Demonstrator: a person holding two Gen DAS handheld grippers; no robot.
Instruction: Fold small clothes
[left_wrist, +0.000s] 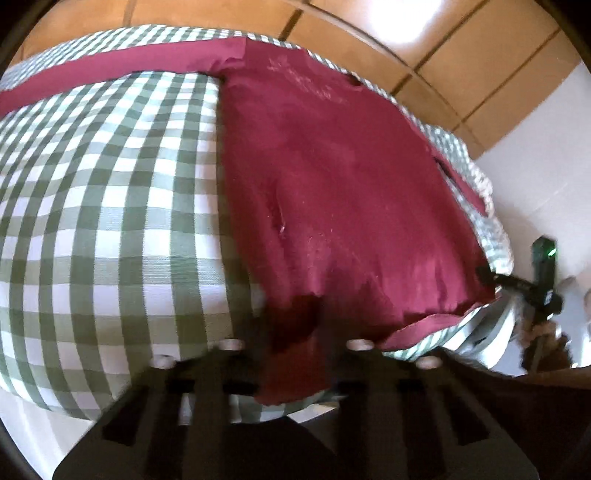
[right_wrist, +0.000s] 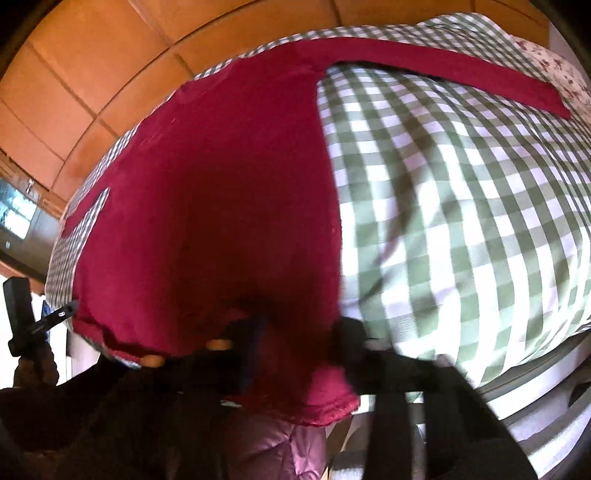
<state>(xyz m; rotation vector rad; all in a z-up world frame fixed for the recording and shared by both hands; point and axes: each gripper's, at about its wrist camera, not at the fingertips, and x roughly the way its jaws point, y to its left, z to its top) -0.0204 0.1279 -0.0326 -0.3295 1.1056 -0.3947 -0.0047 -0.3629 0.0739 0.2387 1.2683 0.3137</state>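
Presently I find a dark red long-sleeved garment (left_wrist: 332, 177) spread on a green-and-white checked cover (left_wrist: 110, 221) over a bed. Body of the garment lies flat; one sleeve (right_wrist: 443, 70) runs straight out across the checks toward a floral pillow (right_wrist: 554, 70) at the far corner.

Left gripper (left_wrist: 295, 354): I have its jaws closed on the garment's near hem, with red cloth bunched between the two black fingers and hanging below them. Right gripper (right_wrist: 291, 347): likewise clamped on the same hem at the opposite corner, with red fabric draping down between the fingers. This view is blurred, so I cannot make out the exact pinch point.

Each wrist view shows the other gripper at the frame edge, held in a hand (left_wrist: 543, 332) at the bed's near side, its tip meeting the hem corner. The near edge of the garment overhangs the edge of the bed.

Wood-panelled wall (left_wrist: 461, 55) stands behind the bed. A quilted pink-purple jacket (right_wrist: 273, 450) shows below the right gripper.
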